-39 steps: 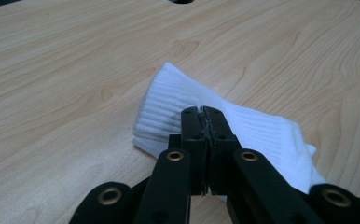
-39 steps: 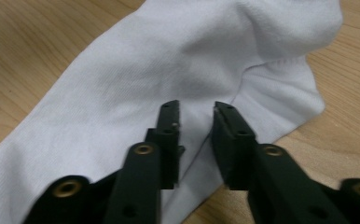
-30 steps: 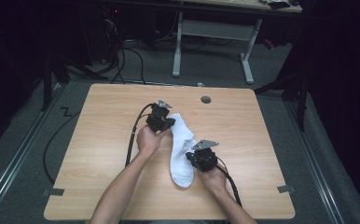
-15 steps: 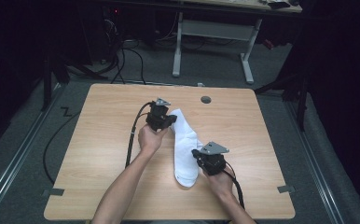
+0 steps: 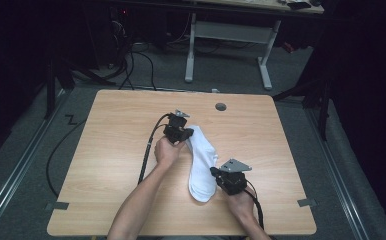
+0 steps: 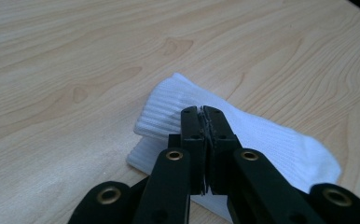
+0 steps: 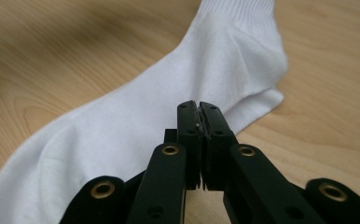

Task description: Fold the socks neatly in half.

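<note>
While both grippers' jaws sit pressed together, empty, the white sock (image 7: 169,93) beyond them carries no readable lettering.

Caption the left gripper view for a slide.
Closed left gripper poised over the ribbed cuff of white socks on a wooden table.

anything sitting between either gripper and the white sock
Nothing visible does. The left gripper hovers shut over the white sock's ribbed cuff, and the right gripper sits shut right at its foot part. Bare table surrounds it.
</note>
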{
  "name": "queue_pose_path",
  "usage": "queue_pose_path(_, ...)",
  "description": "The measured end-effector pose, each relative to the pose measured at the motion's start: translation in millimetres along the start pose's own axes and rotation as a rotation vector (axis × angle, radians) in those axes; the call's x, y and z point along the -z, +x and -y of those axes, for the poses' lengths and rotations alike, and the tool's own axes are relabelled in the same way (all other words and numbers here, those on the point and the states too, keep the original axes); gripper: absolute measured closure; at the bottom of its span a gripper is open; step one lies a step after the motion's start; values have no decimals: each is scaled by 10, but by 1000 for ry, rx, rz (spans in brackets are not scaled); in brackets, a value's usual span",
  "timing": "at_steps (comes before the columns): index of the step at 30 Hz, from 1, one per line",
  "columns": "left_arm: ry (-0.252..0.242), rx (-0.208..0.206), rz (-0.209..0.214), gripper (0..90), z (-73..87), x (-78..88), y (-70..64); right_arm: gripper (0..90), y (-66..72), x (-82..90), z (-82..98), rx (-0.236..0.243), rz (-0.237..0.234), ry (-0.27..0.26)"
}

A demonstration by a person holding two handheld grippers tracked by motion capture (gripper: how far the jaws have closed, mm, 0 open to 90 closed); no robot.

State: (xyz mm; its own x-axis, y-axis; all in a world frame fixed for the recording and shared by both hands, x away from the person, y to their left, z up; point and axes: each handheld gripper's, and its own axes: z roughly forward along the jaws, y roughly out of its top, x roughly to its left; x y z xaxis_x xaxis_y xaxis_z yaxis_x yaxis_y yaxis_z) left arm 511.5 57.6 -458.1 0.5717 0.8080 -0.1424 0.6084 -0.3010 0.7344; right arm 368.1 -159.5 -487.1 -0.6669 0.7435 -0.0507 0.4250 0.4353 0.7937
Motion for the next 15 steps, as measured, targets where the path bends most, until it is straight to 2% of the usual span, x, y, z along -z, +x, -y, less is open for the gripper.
queue_pose_path(1,9,-8,-9,880,10,-23,-12,870,-4,-31,17,5,-1,19)
queue_pose_path(6,24,-20,-38,877,70,-48,-22,856,-16,-53,29,19,1,20)
queue_pose_path(7,23,-46,-50,877,111,-47,-47,859,-32,-65,40,12,3,24)
queue_pose_path(10,34,-55,-51,878,158,-47,-55,865,-42,-70,50,9,2,29)
queue_pose_path(15,28,-22,-27,879,245,-53,-34,862,-72,-94,53,-4,4,38)
